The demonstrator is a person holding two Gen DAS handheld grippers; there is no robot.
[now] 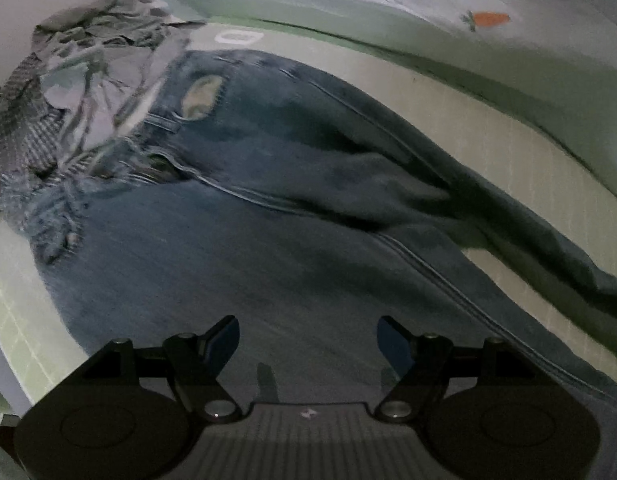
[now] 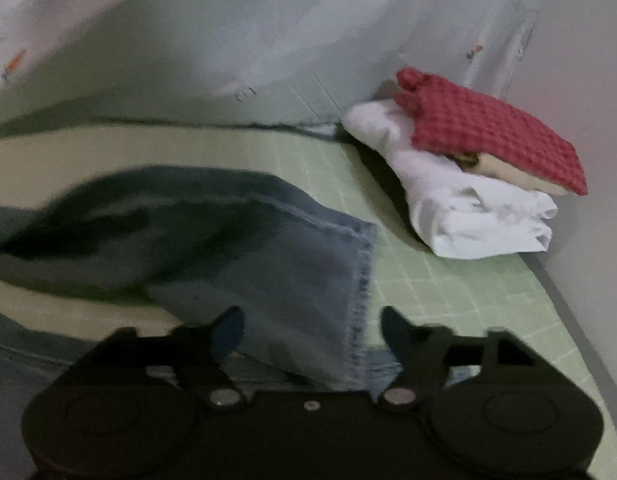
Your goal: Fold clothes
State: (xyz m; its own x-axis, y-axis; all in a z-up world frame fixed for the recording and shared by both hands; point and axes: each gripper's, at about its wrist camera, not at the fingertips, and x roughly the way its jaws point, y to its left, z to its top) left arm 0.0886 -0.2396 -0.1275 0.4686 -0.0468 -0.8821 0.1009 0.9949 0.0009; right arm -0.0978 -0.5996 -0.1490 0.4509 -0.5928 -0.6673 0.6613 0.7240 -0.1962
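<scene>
Ahead of both tongs, jeans point(image 1: 292, 184) lie spread on the green mat point(image 2: 448, 280), waistband far-left of the left gripper point(image 1: 308, 340), leg hem point(image 2: 360, 280) just in front of the right gripper point(image 2: 312, 328). Denim: heavy, limp, not slippery; thick seams and hem give the best bite, so take hem and waistband. Both tongs hover low over the cloth, fingers apart, holding nothing. Right one looks close to touching the hem, but blur makes contact unclear. Folded white and red pile point(image 2: 468, 168) sits far-right; crumpled checked shirt point(image 1: 80, 92) far-left.
</scene>
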